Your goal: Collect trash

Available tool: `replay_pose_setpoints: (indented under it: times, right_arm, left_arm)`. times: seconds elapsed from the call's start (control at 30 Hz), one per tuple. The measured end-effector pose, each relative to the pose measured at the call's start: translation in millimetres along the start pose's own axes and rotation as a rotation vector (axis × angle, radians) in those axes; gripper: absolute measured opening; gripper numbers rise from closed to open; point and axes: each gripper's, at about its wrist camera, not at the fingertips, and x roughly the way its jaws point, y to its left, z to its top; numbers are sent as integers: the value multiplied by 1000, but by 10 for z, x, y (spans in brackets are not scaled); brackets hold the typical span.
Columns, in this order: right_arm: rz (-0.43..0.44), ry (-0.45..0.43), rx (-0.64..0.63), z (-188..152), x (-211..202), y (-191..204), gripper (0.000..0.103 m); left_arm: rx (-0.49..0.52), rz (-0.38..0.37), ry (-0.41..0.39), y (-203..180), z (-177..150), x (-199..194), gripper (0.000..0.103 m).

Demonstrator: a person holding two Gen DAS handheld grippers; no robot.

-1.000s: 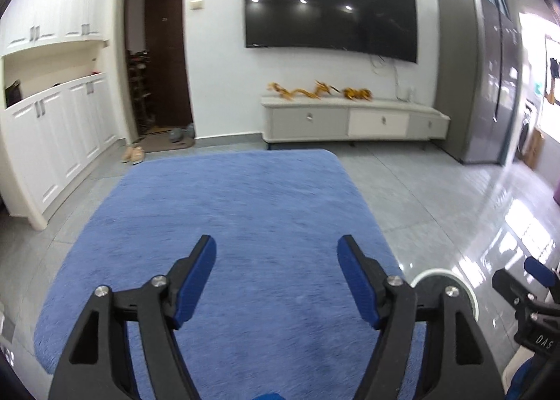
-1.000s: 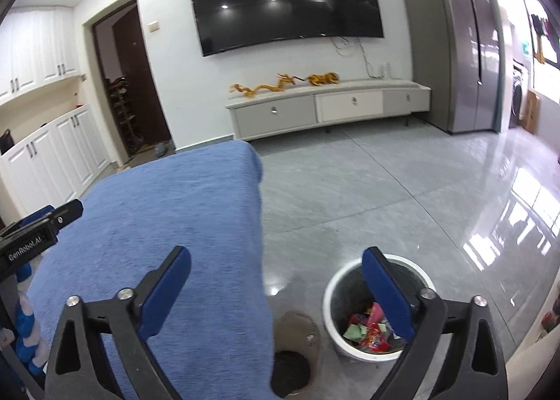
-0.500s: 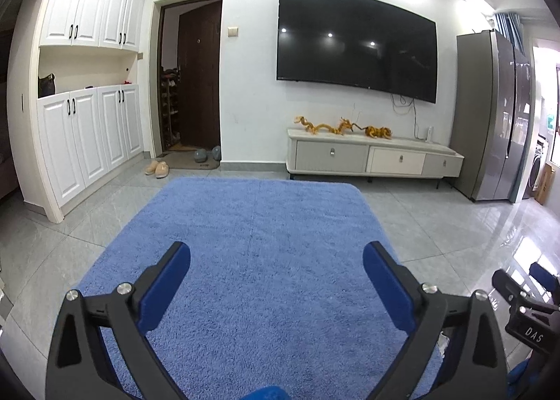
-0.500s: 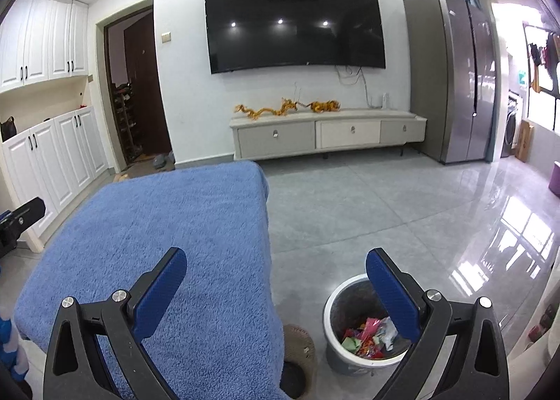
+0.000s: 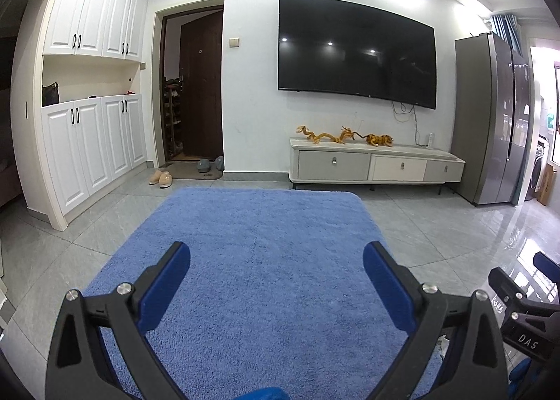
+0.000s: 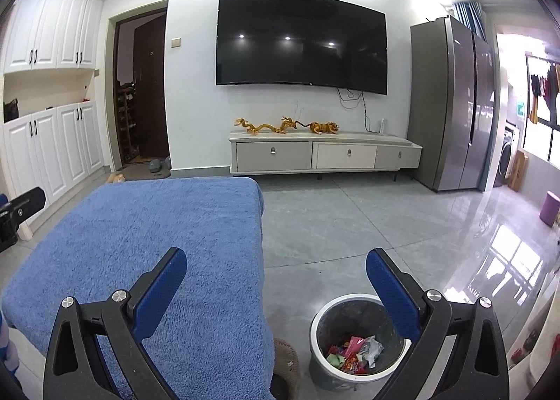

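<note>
Both tools spread wide, holding nothing; trash bin (image 6: 316, 333) with wrappers (image 6: 353, 354) below right tool (image 6: 276, 291); left tool (image 5: 276, 281) over blue cloth (image 5: 245, 242).

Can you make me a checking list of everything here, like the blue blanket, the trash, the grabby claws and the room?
Surface: blue cloth, no trash seen on it.
Job's things: bin on the floor beside the cloth, colourful wrappers inside.
Clutter: slippers by the doorway.
Grippers: left gripper open, empty; right gripper open, empty.
Cables: wires hang under the TV.
Surroundings: TV stand, fridge, white cupboards.
</note>
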Motion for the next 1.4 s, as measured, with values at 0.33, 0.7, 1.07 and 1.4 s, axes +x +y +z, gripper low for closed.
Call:
replay_pose_setpoints:
  times: [0.33, 0.7, 1.07, 1.4]
  right_arm:
    - [-17, 11, 3, -60, 26, 15, 103]
    - [-25, 29, 13, -81, 67, -47, 103]
    - [-32, 37, 15, -47, 70, -75, 103]
    - [-36, 48, 19, -73, 107, -112, 103]
  left_arm:
    - [14, -26, 26, -50, -35, 103, 100]
    - [18, -34, 30, -66, -40, 146, 100]
    - [34, -55, 38, -85, -58, 154, 100]
    - [43, -68, 47, -88, -80, 179, 100]
